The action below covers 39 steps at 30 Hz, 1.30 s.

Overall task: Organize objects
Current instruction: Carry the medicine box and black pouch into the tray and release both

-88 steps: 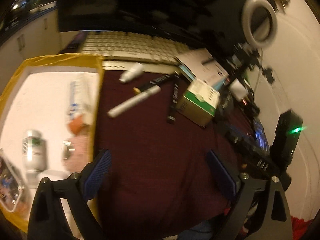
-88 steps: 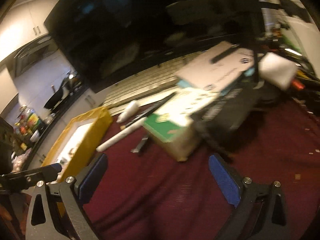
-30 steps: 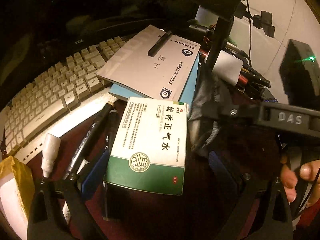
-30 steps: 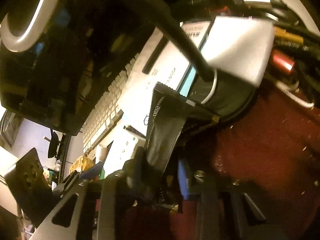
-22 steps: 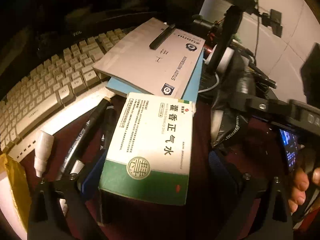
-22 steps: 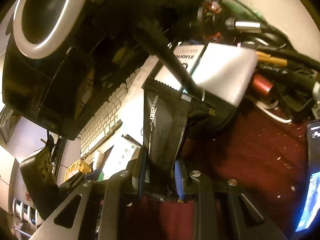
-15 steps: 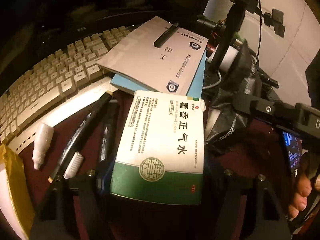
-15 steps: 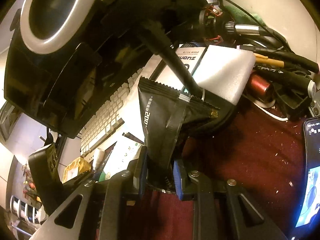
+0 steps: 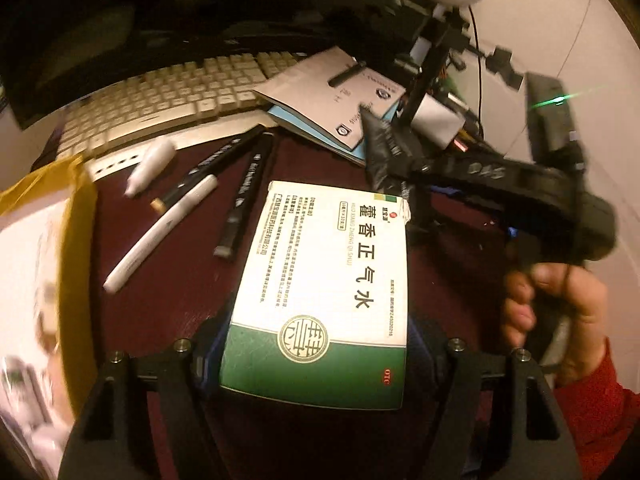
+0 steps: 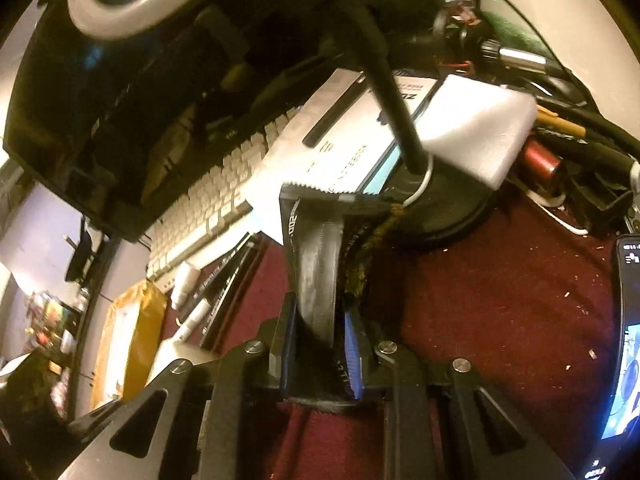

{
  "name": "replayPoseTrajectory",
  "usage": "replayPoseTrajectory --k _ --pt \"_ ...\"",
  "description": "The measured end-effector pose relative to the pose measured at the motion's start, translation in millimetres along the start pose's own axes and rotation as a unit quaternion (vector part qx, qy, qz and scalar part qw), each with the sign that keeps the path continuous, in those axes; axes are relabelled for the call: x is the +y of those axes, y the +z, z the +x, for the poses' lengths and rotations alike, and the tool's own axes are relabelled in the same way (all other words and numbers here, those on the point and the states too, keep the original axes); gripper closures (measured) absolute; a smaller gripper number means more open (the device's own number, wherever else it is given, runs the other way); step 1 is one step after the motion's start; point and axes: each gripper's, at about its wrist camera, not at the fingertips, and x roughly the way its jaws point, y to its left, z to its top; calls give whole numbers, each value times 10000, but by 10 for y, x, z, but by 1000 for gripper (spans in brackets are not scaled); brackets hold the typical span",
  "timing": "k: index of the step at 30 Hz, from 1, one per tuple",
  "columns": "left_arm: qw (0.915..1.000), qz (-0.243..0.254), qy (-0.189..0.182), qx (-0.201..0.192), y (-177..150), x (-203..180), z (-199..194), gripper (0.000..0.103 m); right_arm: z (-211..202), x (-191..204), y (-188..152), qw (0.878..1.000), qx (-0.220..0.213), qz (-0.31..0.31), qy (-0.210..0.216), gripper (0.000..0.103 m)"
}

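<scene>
Left gripper (image 9: 312,354) clamped on the near, green-banded end of a flat white cardboard medicine box (image 9: 326,280); blue pads press both long sides. Box is rectangular, matte, printed with dark characters and a round seal (far corner slightly torn).

Right gripper (image 10: 318,354) closed narrow on a black glossy foil pouch (image 10: 318,264) with a serrated top edge; pouch stands up between the pads.

Landmark: the box. Left of it, on the dark red cloth-covered table (image 9: 168,292), lie a white marker (image 9: 160,232), two black pens (image 9: 240,204) and a small white squeeze bottle (image 9: 150,166). Beyond the box: a grey notebook (image 9: 332,96) and cream keyboard (image 9: 168,100). Far left: a yellow-rimmed bin (image 9: 78,248).
</scene>
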Motion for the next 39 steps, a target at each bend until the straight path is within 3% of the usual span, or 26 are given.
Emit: replayPoseTrajectory --k 13,26,39 --pt "9987 -407 -95 -297 -127 173 -183 30 49 90 -111 9935 -38 -877 -719 81" --pt "9972 -514 37 -542 -134 188 -370 30 -277 367 -147 9947 -215 -1003 50 82" --pt "9917 -875 301 -894 -178 328 -759 30 -244 673 -321 9900 -45 -1280 593 82"
